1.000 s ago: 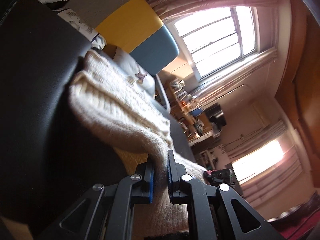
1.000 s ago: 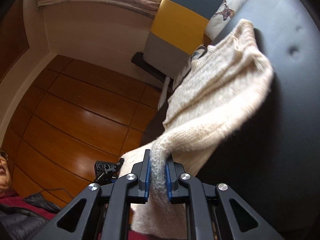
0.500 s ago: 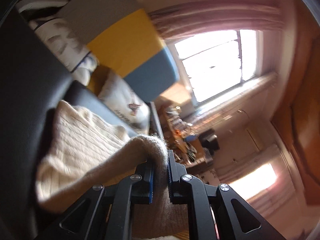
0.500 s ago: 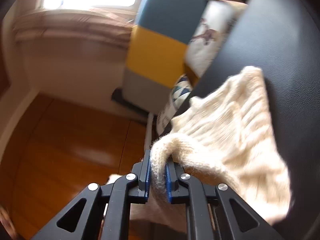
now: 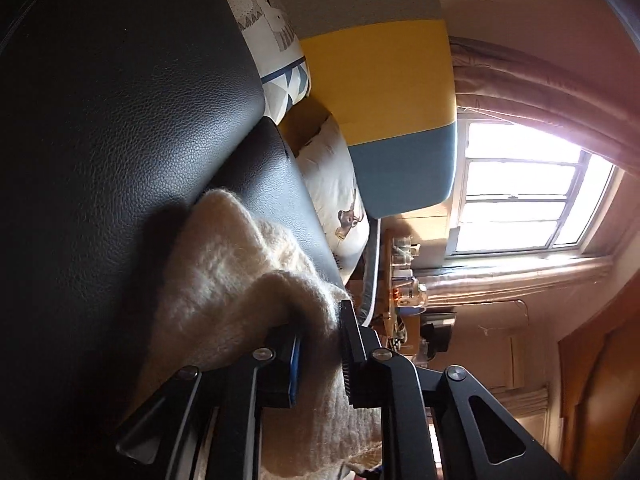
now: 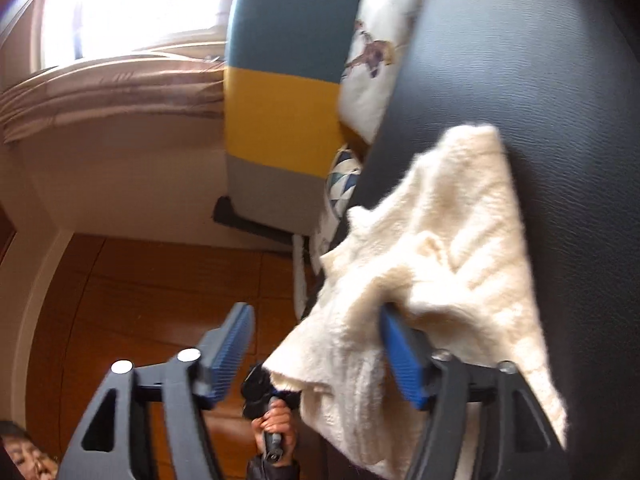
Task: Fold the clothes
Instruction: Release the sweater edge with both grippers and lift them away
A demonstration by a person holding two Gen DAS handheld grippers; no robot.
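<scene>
A cream knitted sweater (image 5: 224, 280) lies bunched on a black leather seat (image 5: 120, 120). My left gripper (image 5: 320, 356) is shut on a thick fold of it, and the knit fills the gap between the blue pads and hangs down behind them. In the right wrist view the sweater (image 6: 440, 248) is spread over the leather (image 6: 520, 60) with a flap drooping off its edge. My right gripper (image 6: 316, 348) stands wide open. The knit rests against its right finger (image 6: 400, 352), while the left finger (image 6: 232, 344) is bare.
A grey, yellow and blue cushion back (image 5: 380, 88) and printed pillows (image 5: 340, 200) sit beyond the sweater. A cluttered table (image 5: 404, 280) stands under the window (image 5: 520, 192). Below the seat edge are a wooden floor (image 6: 140, 280) and a hand (image 6: 276, 424) on a black handle.
My right gripper has opened and let go of the sweater. Both grippers moved forward over the seat, and the sweater now lies doubled on the leather. The left jaws stand slightly wider.
</scene>
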